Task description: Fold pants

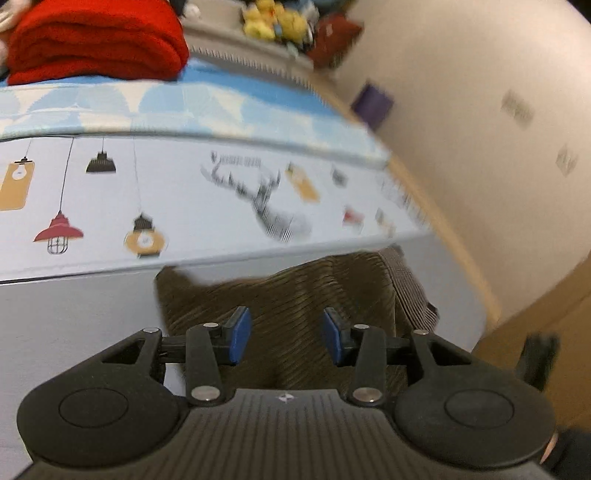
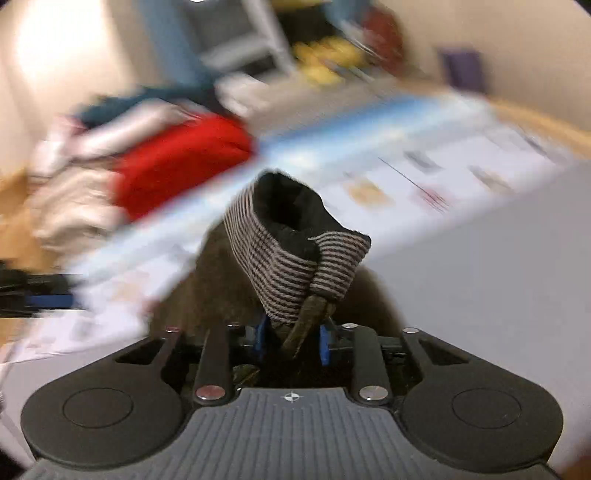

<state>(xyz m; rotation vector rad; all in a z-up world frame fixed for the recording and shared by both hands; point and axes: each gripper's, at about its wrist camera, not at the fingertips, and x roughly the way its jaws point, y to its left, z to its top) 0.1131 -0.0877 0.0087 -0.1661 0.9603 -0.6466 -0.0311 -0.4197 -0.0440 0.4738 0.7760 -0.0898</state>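
Observation:
The brown corduroy pants point(image 1: 295, 288) lie bunched on a grey surface point(image 1: 74, 332), with their striped elastic waistband point(image 1: 410, 288) at the right. My left gripper point(image 1: 287, 334) hovers just over the cloth with its blue pads point(image 1: 240, 332) well apart and nothing pressed between them. In the right wrist view, my right gripper point(image 2: 291, 341) is shut on the striped waistband point(image 2: 280, 258) where the dark drawstring point(image 2: 306, 321) hangs. The waistband stands up in front of the jaws, and brown cloth point(image 2: 218, 273) trails below. This view is blurred.
A sheet printed with lamps point(image 1: 184, 192) and a blue-patterned strip point(image 1: 207, 107) cover the surface beyond the pants. A folded red blanket point(image 1: 96, 40) and a pile of clothes point(image 2: 74, 199) lie at the back. Plush toys point(image 1: 273, 18) sit further off, and a wall point(image 1: 480, 110) and wooden floor point(image 1: 535, 325) are on the right.

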